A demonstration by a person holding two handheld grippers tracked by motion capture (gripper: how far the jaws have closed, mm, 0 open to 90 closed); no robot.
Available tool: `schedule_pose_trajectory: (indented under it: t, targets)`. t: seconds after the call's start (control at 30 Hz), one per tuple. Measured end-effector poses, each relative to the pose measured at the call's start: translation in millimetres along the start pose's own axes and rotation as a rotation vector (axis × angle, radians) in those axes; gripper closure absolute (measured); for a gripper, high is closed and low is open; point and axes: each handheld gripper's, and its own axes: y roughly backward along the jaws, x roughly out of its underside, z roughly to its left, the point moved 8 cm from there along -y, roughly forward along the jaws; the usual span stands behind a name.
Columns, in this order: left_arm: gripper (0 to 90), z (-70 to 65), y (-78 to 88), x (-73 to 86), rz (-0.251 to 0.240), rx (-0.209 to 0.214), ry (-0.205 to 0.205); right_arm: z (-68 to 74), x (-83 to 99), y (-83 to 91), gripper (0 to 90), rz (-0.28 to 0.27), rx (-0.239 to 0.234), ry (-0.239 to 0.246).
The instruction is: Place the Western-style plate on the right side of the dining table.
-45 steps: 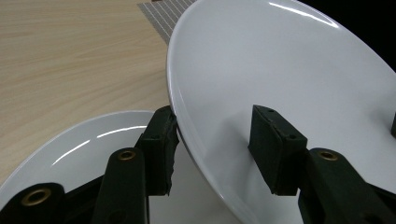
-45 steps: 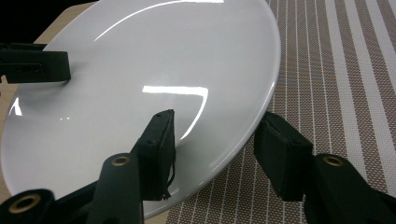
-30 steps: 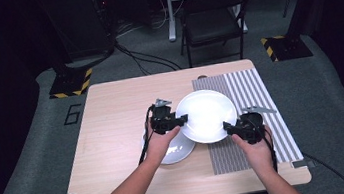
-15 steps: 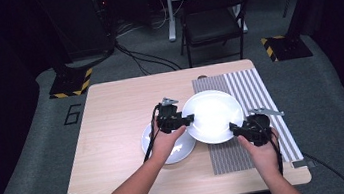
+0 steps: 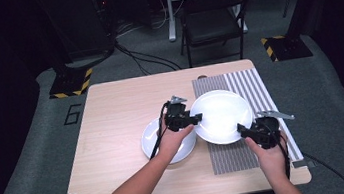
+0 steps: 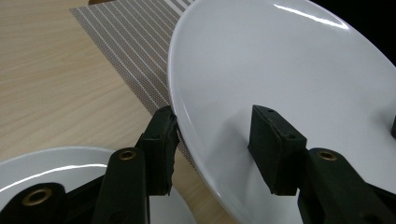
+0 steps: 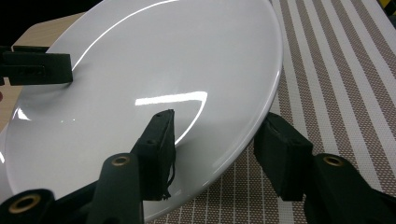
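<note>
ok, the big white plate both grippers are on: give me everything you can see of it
The big plate is round, plain white and glossy, like glazed ceramic, with a shallow well and a broad rim; it looks clean. It is held over the striped mat, tilted, with each gripper clamping its rim from opposite sides: the left gripper at its left edge, the right gripper at its near right edge. A smaller white plate lies beside it.

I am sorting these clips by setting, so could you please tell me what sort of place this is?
Probably a lab or studio set up for recording, not a home: a lone wooden table on grey carpet, hazard-striped stand bases, floor cables and a folding chair against dark surroundings.
</note>
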Motion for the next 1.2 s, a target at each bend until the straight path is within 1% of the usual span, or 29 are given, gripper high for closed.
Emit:
schedule_pose_trajectory:
  t: [0.17, 0.2, 0.27, 0.3, 0.33, 0.43, 0.53, 0.7, 0.9, 0.97, 1.07, 1.1, 1.17, 1.2]
  targets:
    - [52.2, -3.8, -4.1, -0.9, 0.005, 0.009, -0.012, -5.0, 1.3, 2.5, 48.0, -0.002, 0.014, -0.009]
    - [52.3, -5.4, -5.2, -1.0, 0.006, 0.010, -0.005, -6.9, 2.1, 4.0, 48.0, -0.002, 0.017, -0.014]
    - [52.4, -7.4, -7.1, -1.4, 0.007, 0.016, -0.006, -8.5, 2.5, 4.4, 48.0, -0.003, 0.022, -0.012]
    - [52.5, -8.1, -7.9, -1.3, 0.009, 0.019, -0.009, -10.4, 3.4, 5.7, 47.9, -0.004, 0.024, -0.019]
    - [52.4, -9.4, -9.7, -1.2, 0.012, 0.022, -0.017, -11.4, 3.8, 6.4, 48.0, -0.004, 0.025, -0.019]
    - [52.4, -11.8, -11.9, -1.0, 0.015, 0.028, -0.015, -14.1, 4.9, 8.7, 48.0, -0.003, 0.033, -0.019]
    - [52.4, -12.9, -13.0, -1.3, 0.016, 0.029, -0.022, -16.2, 5.4, 10.0, 48.0, -0.005, 0.037, -0.021]
    - [52.4, -16.2, -17.3, -1.3, 0.016, 0.036, -0.017, -18.9, 6.8, 12.0, 48.0, -0.006, 0.042, -0.027]
    - [52.4, -18.1, -19.7, -0.2, 0.026, 0.040, -0.024, -22.0, 8.7, 12.4, 48.0, -0.005, 0.044, -0.033]
    - [52.6, -18.9, -20.8, 0.0, 0.027, 0.040, -0.023, -23.4, 9.2, 12.0, 48.0, -0.006, 0.045, -0.030]
    - [52.6, -19.3, -21.8, 0.4, 0.030, 0.042, -0.025, -24.2, 10.1, 12.4, 48.0, -0.005, 0.047, -0.040]
    - [52.5, -20.1, -22.9, 0.4, 0.028, 0.044, -0.018, -25.0, 10.4, 12.6, 48.0, -0.003, 0.049, -0.034]
    - [52.5, -20.2, -23.3, 0.5, 0.029, 0.044, -0.018, -25.4, 10.3, 12.3, 48.0, -0.006, 0.049, -0.035]
    - [52.5, -20.2, -23.6, 0.7, 0.033, 0.043, -0.026, -26.4, 10.8, 12.5, 48.0, -0.004, 0.049, -0.035]
